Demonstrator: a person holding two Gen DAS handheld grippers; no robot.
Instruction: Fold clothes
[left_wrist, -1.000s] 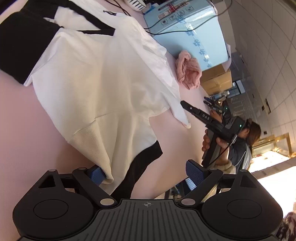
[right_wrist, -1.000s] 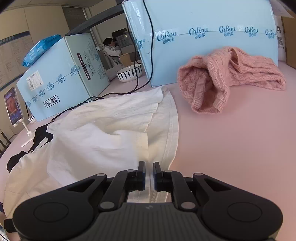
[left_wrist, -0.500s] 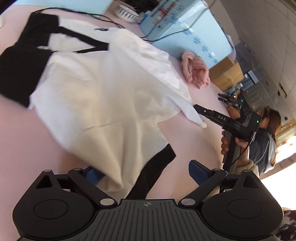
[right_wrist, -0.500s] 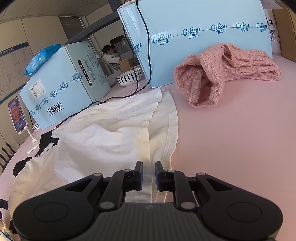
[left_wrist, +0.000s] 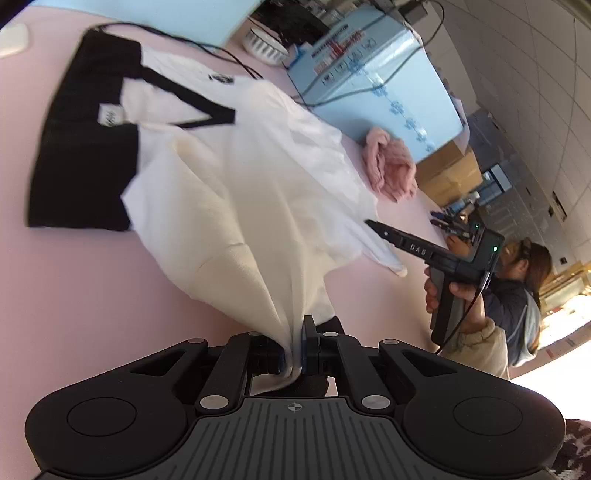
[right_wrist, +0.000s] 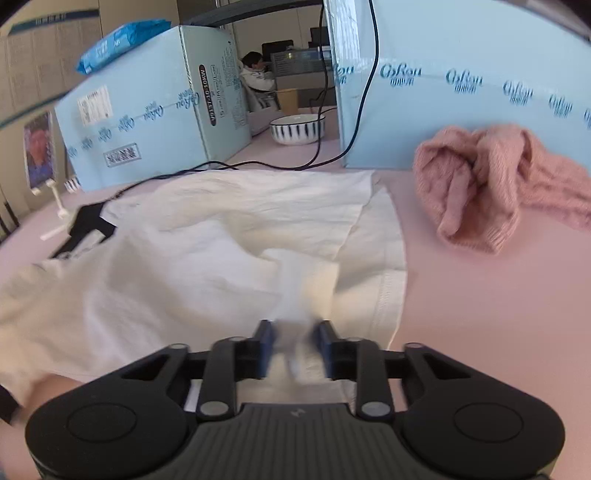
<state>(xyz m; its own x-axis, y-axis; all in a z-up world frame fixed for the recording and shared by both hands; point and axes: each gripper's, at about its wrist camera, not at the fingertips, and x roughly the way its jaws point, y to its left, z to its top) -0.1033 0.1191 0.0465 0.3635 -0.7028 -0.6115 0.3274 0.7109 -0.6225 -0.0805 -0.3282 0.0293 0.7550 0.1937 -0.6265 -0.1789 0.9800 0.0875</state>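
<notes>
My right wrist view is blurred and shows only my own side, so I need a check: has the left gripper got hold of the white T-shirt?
Observer: Yes. The left gripper has just closed its jaws on a bunched fold of the white T-shirt, beside a black cuff.
Operator: Is that fold flat on the table?
Observer: No. It rises off the pink table like a tent, up to the pads.
Operator: Anything on the shirt's far end?
Observer: A small white label sits on its black section.
</notes>
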